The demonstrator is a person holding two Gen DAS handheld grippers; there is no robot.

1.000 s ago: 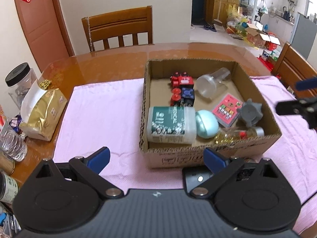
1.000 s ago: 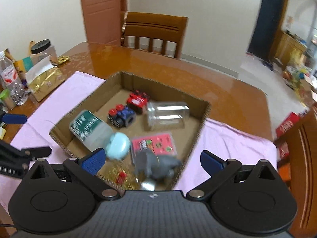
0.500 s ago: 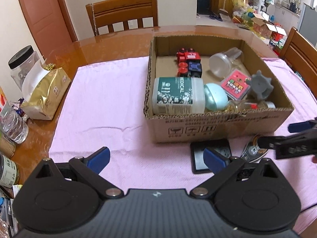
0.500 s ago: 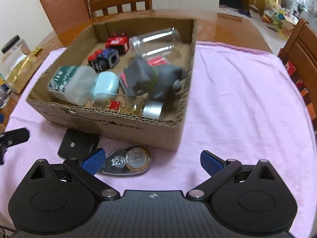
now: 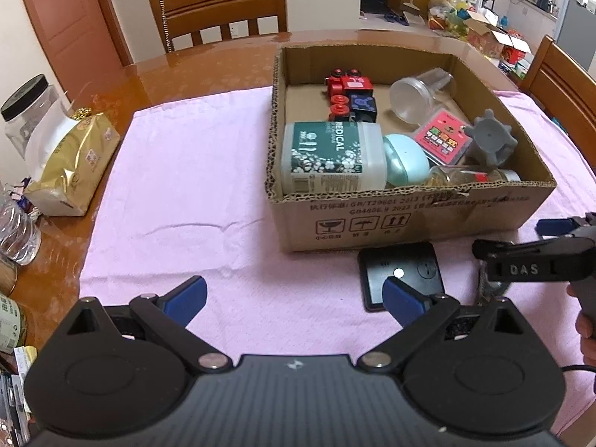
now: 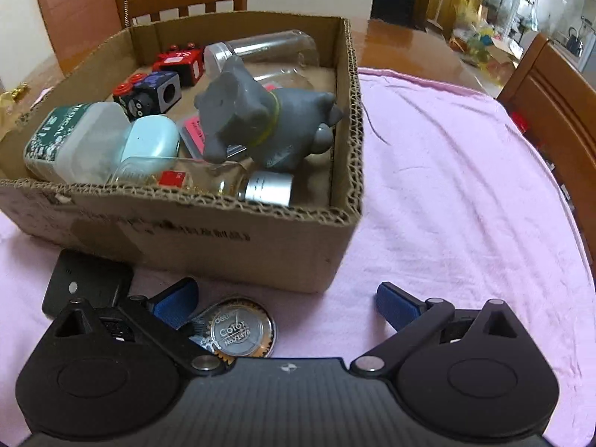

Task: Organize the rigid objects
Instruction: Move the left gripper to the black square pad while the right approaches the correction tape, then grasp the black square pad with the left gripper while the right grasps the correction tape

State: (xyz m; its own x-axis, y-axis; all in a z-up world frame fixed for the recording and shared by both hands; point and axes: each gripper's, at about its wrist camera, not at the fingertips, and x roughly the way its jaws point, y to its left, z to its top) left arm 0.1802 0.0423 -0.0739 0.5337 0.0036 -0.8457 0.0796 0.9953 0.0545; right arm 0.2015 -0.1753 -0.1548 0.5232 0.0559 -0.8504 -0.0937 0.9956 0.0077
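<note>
target: correction tape lies flat on the pink cloth, just in front of the cardboard box, beside the black device
relation: it sits low between the right gripper fingers, nearer the left one; right hand is nearer
axis: long axis seems to run left-right, tip hidden under the finger
right fingers: spread, holding nothing
left gripper: spread, empty, hovers above the cloth
</note>
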